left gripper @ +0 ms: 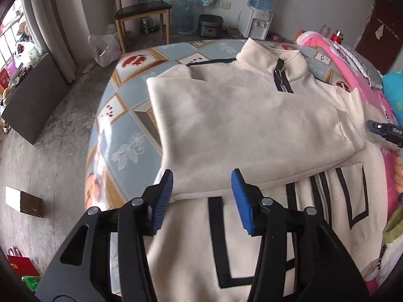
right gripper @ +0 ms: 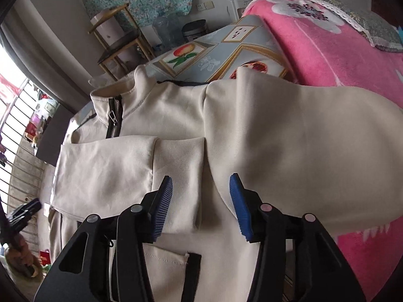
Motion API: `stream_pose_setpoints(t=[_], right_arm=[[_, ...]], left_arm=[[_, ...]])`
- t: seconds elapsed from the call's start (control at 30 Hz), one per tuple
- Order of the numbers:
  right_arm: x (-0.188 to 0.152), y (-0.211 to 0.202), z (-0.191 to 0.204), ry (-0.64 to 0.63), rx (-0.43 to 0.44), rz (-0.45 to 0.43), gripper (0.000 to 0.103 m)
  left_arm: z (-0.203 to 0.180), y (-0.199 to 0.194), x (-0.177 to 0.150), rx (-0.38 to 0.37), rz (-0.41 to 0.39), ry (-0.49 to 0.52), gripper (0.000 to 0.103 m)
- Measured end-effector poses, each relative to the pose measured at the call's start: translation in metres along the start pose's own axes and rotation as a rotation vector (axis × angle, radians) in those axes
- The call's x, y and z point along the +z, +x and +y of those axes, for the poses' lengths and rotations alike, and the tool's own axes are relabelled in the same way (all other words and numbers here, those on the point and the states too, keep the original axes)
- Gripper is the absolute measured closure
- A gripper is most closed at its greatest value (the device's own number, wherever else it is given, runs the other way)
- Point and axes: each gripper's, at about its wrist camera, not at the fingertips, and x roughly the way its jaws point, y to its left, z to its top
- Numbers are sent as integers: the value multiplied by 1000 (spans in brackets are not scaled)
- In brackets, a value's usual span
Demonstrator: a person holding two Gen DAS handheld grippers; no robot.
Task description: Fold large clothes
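A cream zip jacket (left gripper: 226, 115) with black trim lies face up on a patterned tablecloth, collar at the far end. One sleeve is folded across the chest. My left gripper (left gripper: 202, 198) hovers open and empty over the jacket's lower front, near the folded sleeve's edge. In the right wrist view the jacket (right gripper: 176, 115) fills the middle, with the folded sleeve (right gripper: 105, 173) at left and the other sleeve (right gripper: 302, 146) spread out to the right. My right gripper (right gripper: 201, 206) is open and empty above the sleeve seam. The right gripper also shows at the left wrist view's right edge (left gripper: 385, 130).
The tablecloth (left gripper: 126, 130) covers a round-edged table. A pink blanket (right gripper: 327, 40) lies to the right. A wooden chair (left gripper: 141, 12), a water dispenser (left gripper: 259, 12) and a plastic bag (left gripper: 104, 49) stand beyond the table. A dark cabinet (left gripper: 32, 100) is at the left.
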Motion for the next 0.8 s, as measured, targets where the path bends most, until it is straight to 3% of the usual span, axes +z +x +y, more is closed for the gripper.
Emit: stream_pose_setpoints(t=[0.1, 0.23, 0.4, 0.63, 0.8], right_arm=[[1, -39, -43, 100, -9, -44, 55], [0, -84, -112, 235, -105, -83, 54], [-7, -121, -204, 467, -167, -123, 54], [-31, -151, -303, 799, -178, -211, 54], [-44, -146, -338, 931, -166, -218, 54]], left_arm=[[-23, 34, 12, 38, 37, 47, 48], [-46, 67, 18, 81, 71, 79, 46], [-58, 71, 17, 139, 29, 116, 37], [-38, 75, 19, 86, 47, 41, 24], [-35, 77, 20, 65, 47, 42, 22]])
